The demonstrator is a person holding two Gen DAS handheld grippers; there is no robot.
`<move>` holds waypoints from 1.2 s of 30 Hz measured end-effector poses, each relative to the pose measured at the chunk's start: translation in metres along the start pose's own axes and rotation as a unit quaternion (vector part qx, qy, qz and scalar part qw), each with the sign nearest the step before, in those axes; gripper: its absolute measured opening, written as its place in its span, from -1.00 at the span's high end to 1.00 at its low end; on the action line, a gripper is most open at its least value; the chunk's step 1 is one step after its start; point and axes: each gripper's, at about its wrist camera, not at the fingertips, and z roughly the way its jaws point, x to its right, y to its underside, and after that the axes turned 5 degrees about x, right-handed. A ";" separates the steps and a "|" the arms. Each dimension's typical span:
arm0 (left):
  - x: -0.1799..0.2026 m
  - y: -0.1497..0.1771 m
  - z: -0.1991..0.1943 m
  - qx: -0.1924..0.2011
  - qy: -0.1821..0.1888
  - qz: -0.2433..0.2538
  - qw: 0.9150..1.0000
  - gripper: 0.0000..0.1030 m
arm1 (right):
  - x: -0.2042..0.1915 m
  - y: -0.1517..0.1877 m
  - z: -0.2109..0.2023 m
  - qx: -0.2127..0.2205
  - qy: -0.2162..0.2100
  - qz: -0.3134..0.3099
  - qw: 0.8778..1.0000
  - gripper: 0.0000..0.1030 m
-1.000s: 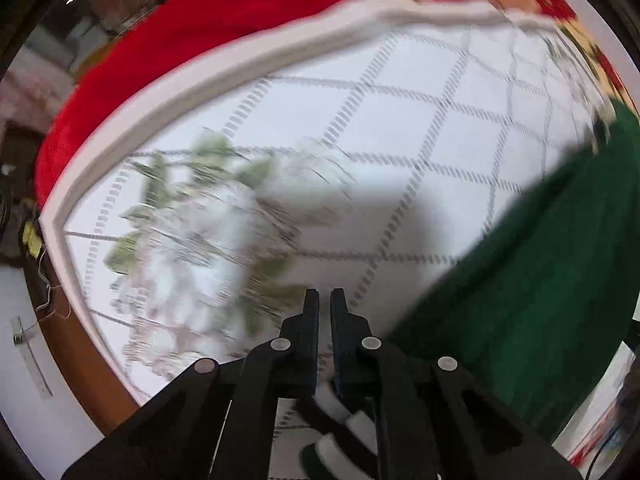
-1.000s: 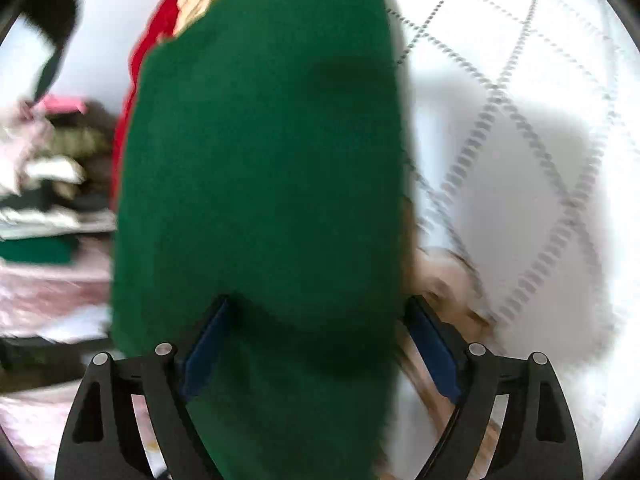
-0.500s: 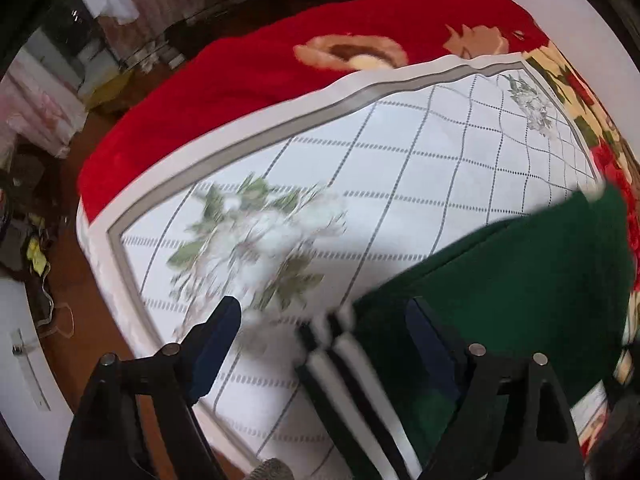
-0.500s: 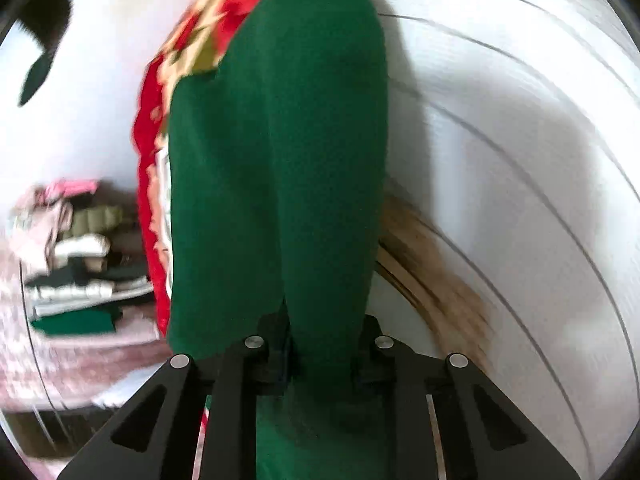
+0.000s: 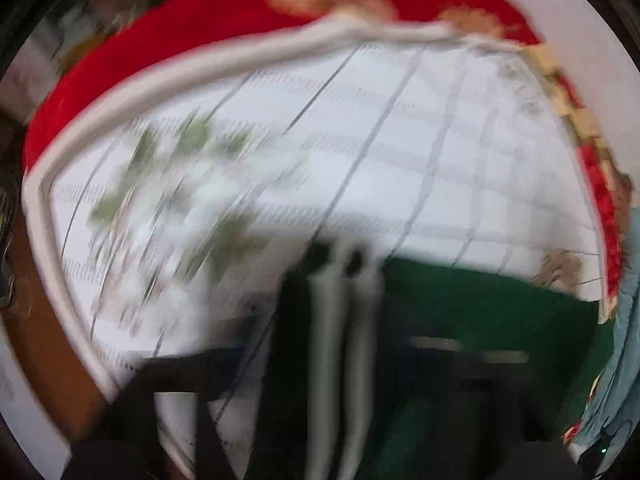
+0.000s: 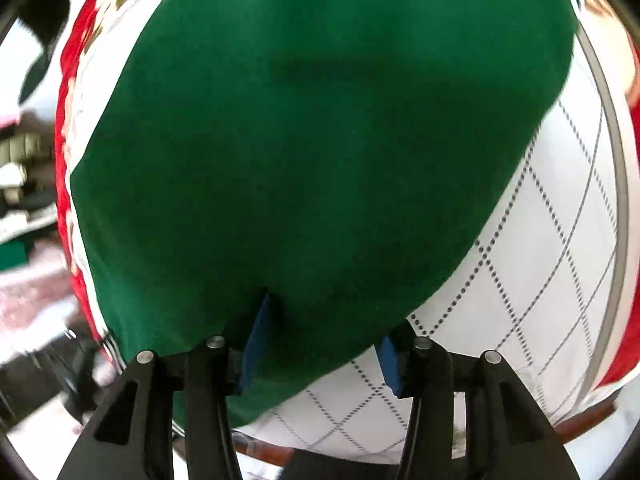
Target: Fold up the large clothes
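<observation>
A large green garment (image 6: 320,140) lies spread on a white quilted bed cover (image 6: 552,240). My right gripper (image 6: 320,344) is open, its blue pads either side of the garment's near edge, the cloth resting over the left pad. In the blurred left wrist view the same green garment (image 5: 480,320) fills the lower right, with its black and white striped cuff (image 5: 340,340) in the lower middle. My left gripper (image 5: 332,360) is smeared by motion; its fingers seem wide apart with the cuff between them, but I cannot tell its state.
The white cover (image 5: 400,140) has a grey diamond pattern and a green flower print (image 5: 172,200), over a red blanket (image 5: 200,32). The brown wooden bed edge (image 5: 36,340) is at the left. Stacked clothes (image 6: 20,168) sit on shelves beyond the bed.
My right gripper has opened from its shut hold on the green garment, which now lies spread flat. The left view has moved and blurred, with the striped cuff now central.
</observation>
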 end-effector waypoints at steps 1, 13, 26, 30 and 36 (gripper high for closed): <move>0.011 -0.004 -0.003 0.012 -0.014 0.026 0.999 0.98 | 0.001 0.004 -0.001 0.001 0.002 -0.003 1.000 0.02; 0.051 -0.040 -0.005 0.080 -0.001 0.083 0.993 0.99 | -0.011 -0.003 -0.013 -0.015 0.078 -0.072 0.994 0.02; 0.057 -0.038 -0.029 0.055 -0.024 0.096 0.994 -0.92 | -0.028 0.003 -0.097 0.036 0.074 -0.134 0.988 0.01; 0.087 -0.036 -0.050 0.082 -0.039 0.112 0.989 -0.94 | -0.105 -0.048 -0.097 0.061 0.046 -0.171 0.982 0.52; 0.146 -0.031 -0.047 0.084 -0.024 0.136 0.987 -0.94 | -0.170 -0.146 -0.033 0.073 0.040 -0.192 0.978 0.52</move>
